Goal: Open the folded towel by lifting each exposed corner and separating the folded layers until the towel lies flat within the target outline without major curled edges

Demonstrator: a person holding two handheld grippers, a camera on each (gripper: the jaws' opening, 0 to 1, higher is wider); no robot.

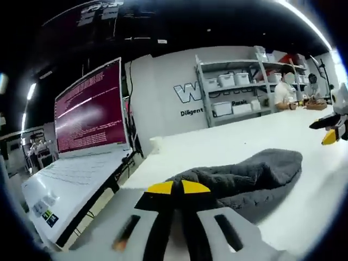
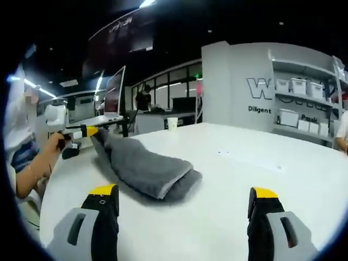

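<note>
Right gripper view, left gripper (image 2: 92,131) pinching towel (image 2: 148,168)

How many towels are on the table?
1. The grey towel lies folded on the white table, with the left claw pinching one end; more could be hidden.

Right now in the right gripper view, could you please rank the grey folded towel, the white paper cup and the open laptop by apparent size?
1. Grey folded towel, by far.
2. Open laptop.
3. White paper cup.
The laptop and cup sit farther from the camera, so true sizes may differ.
</note>
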